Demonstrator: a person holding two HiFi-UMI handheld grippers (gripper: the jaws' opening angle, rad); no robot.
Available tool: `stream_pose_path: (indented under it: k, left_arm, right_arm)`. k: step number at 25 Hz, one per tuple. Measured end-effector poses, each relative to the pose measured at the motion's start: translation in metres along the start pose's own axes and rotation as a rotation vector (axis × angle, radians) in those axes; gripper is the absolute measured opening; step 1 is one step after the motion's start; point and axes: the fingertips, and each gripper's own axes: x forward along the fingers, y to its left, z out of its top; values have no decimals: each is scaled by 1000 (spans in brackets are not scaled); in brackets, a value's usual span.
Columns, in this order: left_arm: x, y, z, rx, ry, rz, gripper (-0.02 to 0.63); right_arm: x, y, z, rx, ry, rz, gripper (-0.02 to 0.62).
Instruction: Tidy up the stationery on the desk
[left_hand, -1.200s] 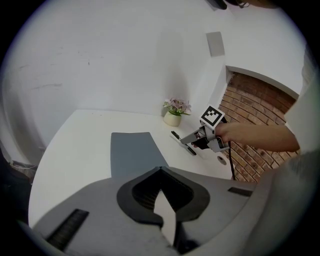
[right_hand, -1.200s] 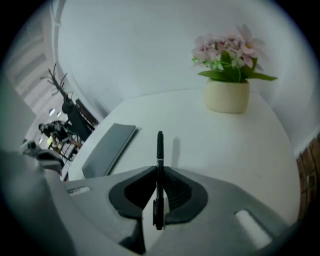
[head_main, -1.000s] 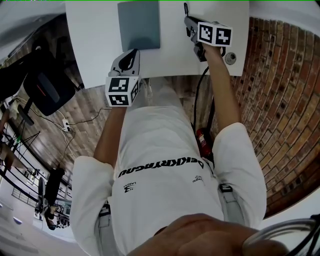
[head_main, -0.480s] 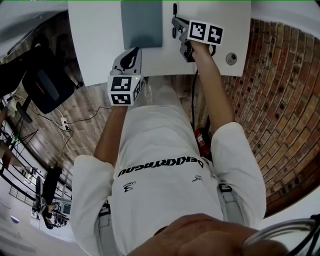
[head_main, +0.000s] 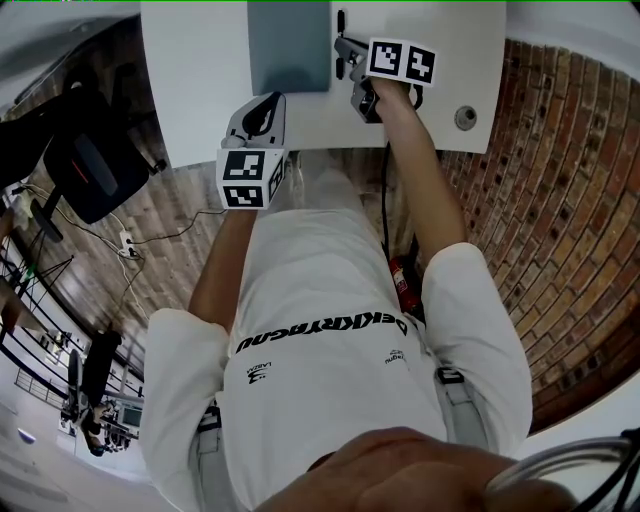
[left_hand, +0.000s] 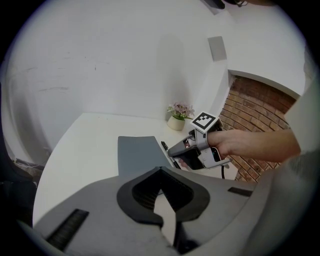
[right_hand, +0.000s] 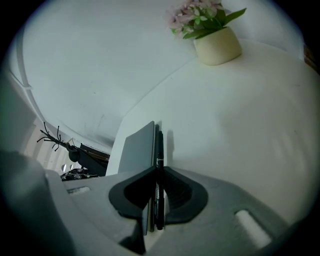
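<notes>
A grey notebook (head_main: 290, 45) lies flat on the white desk (head_main: 200, 80); it also shows in both gripper views (left_hand: 137, 155) (right_hand: 136, 147). My right gripper (head_main: 343, 45) is shut on a black pen (head_main: 341, 22) and holds it along the notebook's right edge. In the right gripper view the pen (right_hand: 159, 150) runs straight out between the closed jaws of the right gripper (right_hand: 156, 172), close beside the notebook. My left gripper (head_main: 265, 103) hovers at the desk's front edge, below the notebook. Its jaws (left_hand: 160, 170) are shut and hold nothing.
A small potted plant (right_hand: 216, 45) stands at the back of the desk by the white wall. A round grommet (head_main: 465, 117) sits near the desk's right front corner. A black chair (head_main: 90, 170) is on the floor to the left. A cable hangs under the right arm.
My right gripper has carried the pen leftward across the desk, up to the notebook's right edge. The left gripper has hardly moved.
</notes>
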Motion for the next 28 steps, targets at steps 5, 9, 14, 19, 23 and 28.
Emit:
stream_pose_path:
  k: [5, 9, 14, 19, 23, 28]
  left_arm:
    - [-2, 3, -5, -3, 6, 5, -3]
    - [-3, 5, -6, -5, 5, 6, -3]
    - [-4, 8, -6, -8, 6, 6, -2]
    - [-7, 11, -5, -7, 2, 6, -2]
    - [-11, 12, -3, -2, -4, 6, -2]
    - [-20, 9, 1, 8, -15, 6, -3]
  right_arm:
    - [5, 1, -4, 16, 6, 0, 46]
    - [8, 0, -5, 21, 6, -9, 46]
    - [7, 2, -4, 24, -5, -10, 67]
    - [3, 1, -1, 37, -26, -11, 78]
    - [-2, 3, 0, 36, -40, -19, 78]
    - [-11, 7, 0, 35, -59, -23, 78]
